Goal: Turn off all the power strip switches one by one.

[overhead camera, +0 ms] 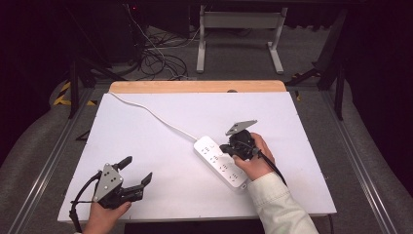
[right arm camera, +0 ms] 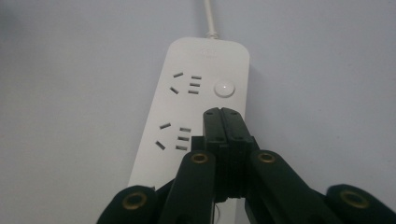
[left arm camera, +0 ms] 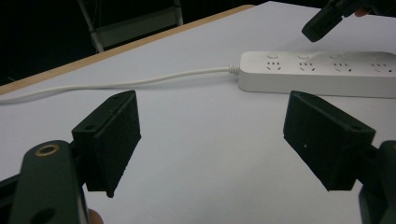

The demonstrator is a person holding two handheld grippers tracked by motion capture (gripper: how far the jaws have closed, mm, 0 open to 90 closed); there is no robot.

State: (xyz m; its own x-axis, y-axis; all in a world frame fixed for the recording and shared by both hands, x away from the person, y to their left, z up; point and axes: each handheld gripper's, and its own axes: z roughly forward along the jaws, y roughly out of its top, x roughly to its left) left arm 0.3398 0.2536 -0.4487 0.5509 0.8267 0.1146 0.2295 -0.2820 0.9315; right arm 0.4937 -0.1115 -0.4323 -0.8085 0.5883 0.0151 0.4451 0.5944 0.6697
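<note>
A white power strip (overhead camera: 221, 162) lies mid-table. The right gripper (right arm camera: 225, 116), jaws pressed together, is poised over its second switch — contact hidden. The left gripper (overhead camera: 136, 171) hovers spread, well apart.

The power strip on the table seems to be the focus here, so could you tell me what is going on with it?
A person works at a white table with a gripper in each hand. The right gripper, jaws closed together, is poised over the white power strip, its tips beside the row of round switch buttons; whether they touch a button I cannot tell. The left gripper waits open near the front left corner, holding nothing. The strip's white cord runs off toward the far left edge.
</note>
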